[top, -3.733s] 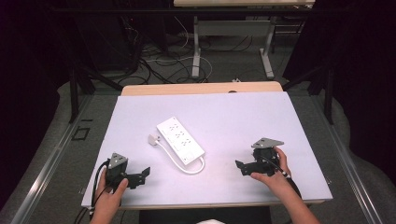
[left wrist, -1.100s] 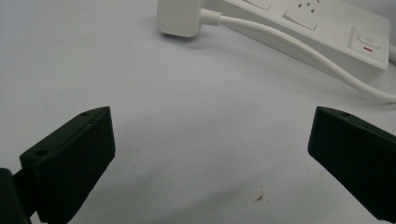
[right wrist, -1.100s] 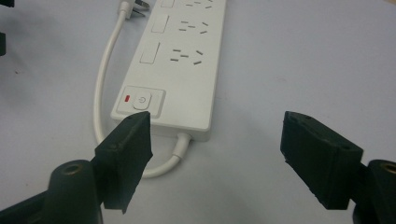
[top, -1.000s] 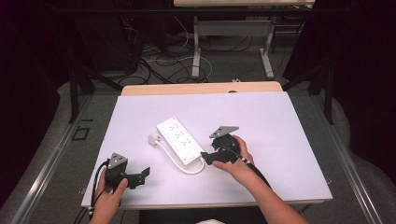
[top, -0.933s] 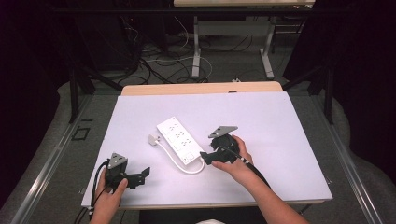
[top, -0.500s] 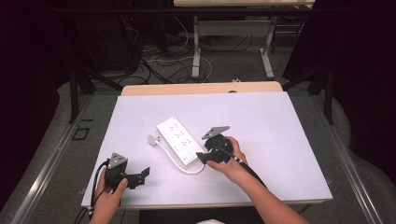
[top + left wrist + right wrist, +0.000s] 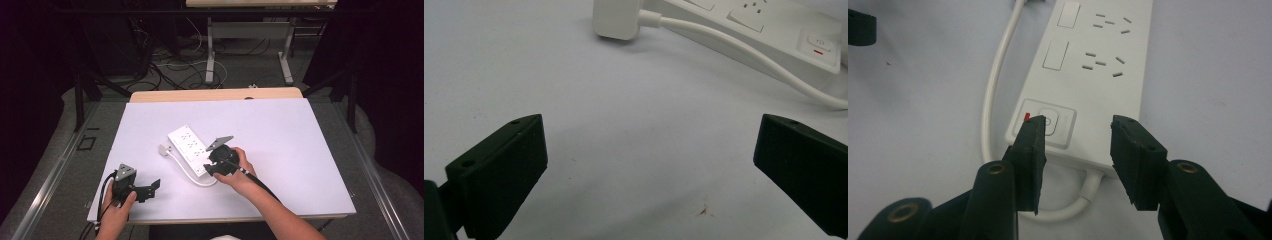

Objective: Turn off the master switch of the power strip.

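Observation:
A white power strip (image 7: 189,146) lies slantwise in the middle of the white table (image 7: 300,150). Its cord (image 7: 186,171) loops back to a white plug (image 7: 164,149) at its left. My right gripper (image 7: 209,162) hovers at the strip's near end. In the right gripper view its jaws (image 7: 1078,125) have just been closing; they stand half closed over the switch (image 7: 1048,122) end of the power strip (image 7: 1098,65), pressing on nothing. At the front left my left gripper (image 7: 150,190) rests wide open and empty (image 7: 649,145), facing the plug (image 7: 619,20) and cord (image 7: 744,55).
A wooden tabletop (image 7: 215,95) butts against the white table's far edge. Cables (image 7: 170,65) and metal legs (image 7: 210,55) lie on the floor beyond. Bare white surface spreads to the right of the strip and along the front edge.
My right gripper has moved left from the table's right side to the near end of the power strip, and its jaws have narrowed. The left gripper has stayed put.

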The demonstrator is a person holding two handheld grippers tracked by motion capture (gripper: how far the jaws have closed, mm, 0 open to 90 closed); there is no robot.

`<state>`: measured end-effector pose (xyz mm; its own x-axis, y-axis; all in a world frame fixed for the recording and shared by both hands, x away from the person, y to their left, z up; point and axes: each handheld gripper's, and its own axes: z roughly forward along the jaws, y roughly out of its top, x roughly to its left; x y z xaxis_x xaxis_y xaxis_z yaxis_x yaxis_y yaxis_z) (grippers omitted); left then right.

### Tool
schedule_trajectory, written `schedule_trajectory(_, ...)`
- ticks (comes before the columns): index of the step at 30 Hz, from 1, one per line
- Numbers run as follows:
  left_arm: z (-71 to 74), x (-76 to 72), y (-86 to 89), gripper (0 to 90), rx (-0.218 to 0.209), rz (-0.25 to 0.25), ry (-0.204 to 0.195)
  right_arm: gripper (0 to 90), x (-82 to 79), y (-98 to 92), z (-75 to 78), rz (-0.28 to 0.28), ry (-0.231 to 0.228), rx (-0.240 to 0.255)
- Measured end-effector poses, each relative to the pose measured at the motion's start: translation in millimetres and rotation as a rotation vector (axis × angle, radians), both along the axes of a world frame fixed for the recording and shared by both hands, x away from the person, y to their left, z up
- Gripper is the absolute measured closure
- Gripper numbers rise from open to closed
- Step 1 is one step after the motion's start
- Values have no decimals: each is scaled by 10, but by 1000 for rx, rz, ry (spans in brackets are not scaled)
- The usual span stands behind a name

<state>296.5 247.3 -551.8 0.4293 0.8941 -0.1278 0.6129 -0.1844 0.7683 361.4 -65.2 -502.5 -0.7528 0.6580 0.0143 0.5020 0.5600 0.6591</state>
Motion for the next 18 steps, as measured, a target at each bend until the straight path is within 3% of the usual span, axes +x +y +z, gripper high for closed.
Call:
schedule_trajectory(1,0,0,0,9,0,0,0,578,15,10,-9,16,-20,7)
schedule_trajectory(3,-1,0,1,9,0,0,1,579,6,24,-1,6,-3,3)
schedule_trajectory(9,0,0,1,9,-2,0,-1,625,32,81,-25,36,-29,2)
schedule_trajectory(11,1,0,1,9,-1,-1,-2,660,21,101,-17,16,-2,-4)
schedule_trajectory(18,-2,1,-1,9,-2,2,-8,775,31,150,-27,28,1,-13)
